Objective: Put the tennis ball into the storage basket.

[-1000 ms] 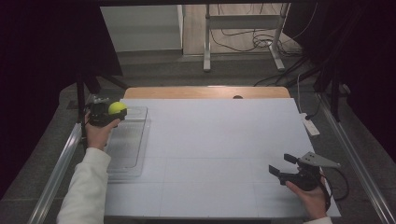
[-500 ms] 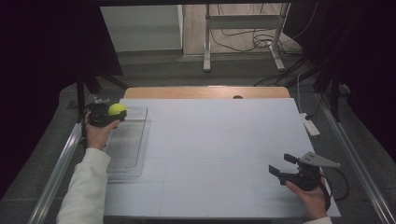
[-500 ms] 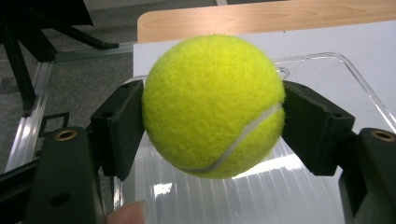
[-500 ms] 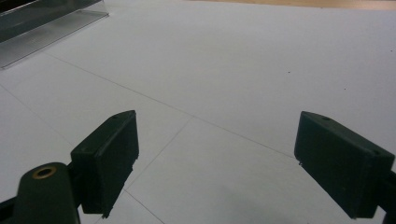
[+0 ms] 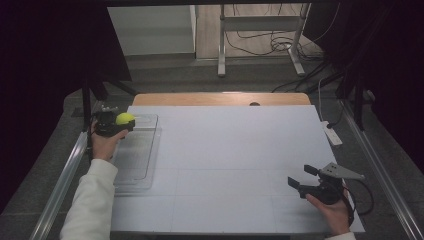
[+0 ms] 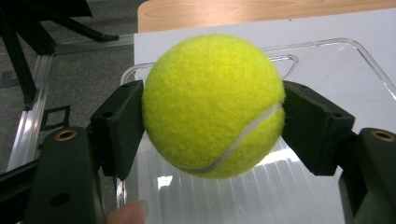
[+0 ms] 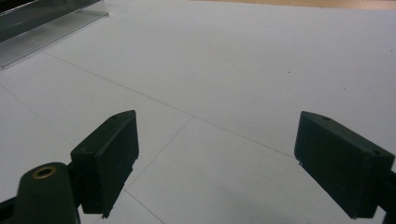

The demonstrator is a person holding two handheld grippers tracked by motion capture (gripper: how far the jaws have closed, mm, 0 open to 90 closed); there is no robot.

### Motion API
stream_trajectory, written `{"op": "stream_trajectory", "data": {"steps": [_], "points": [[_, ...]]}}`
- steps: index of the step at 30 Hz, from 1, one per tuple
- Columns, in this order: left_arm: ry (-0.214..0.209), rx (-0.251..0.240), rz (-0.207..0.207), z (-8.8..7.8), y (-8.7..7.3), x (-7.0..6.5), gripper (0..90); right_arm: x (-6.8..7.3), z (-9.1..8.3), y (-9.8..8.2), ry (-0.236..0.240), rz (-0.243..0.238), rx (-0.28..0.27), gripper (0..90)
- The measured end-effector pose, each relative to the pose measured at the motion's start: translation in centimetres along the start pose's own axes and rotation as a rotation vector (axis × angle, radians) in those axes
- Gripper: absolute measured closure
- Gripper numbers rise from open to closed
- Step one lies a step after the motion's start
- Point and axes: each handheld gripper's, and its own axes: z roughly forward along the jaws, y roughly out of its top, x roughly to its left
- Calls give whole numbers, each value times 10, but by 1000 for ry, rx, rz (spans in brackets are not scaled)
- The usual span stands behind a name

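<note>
I see a fuzzy yellow-green tennis ball [image 6: 213, 106] with a white curved seam clamped between my left gripper [image 6: 213, 121]'s black blocky pads, above the far end of a clear ribbed plastic tray [image 6: 327, 60]. The high view places that tray [image 5: 134, 165] at the white table [image 5: 240, 150]'s left edge. My right gripper [image 7: 229, 163] hovers low, jaws wide apart, nothing between them.

Overhead view, two close jaw-level views
</note>
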Motion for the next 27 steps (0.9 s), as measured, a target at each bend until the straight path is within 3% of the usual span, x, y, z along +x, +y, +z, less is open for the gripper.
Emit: {"op": "stream_trajectory", "data": {"steps": [27], "points": [[18,80,31,12,-5,0,269,0,0,0,1,1,1,139]]}}
